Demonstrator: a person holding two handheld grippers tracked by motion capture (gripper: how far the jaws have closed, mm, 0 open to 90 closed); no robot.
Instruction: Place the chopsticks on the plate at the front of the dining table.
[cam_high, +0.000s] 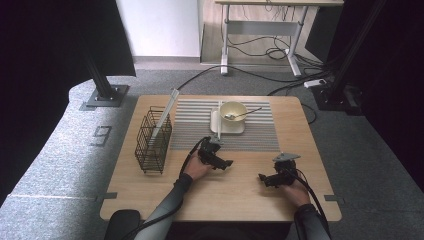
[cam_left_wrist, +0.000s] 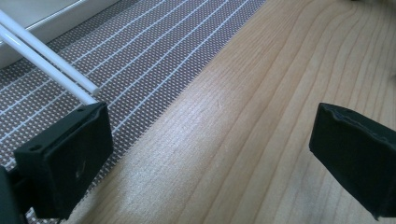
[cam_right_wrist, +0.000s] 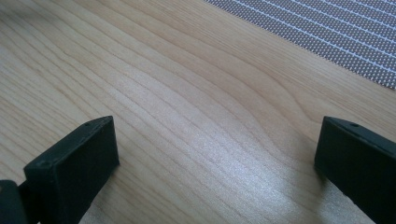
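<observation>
A cream bowl with a spoon in it stands on a white square plate on a grey striped placemat. Two white chopsticks lie along the plate's left side; their ends stop just beyond my left jaw. My left gripper is open over the placemat's near edge, holding nothing. My right gripper is open and empty, low over bare wood, with the placemat ahead of it.
A black wire basket stands at the table's left with a long pale strip leaning in it. Bare wooden table top lies between my hands and the near edge. Desk legs and cables are on the floor beyond.
</observation>
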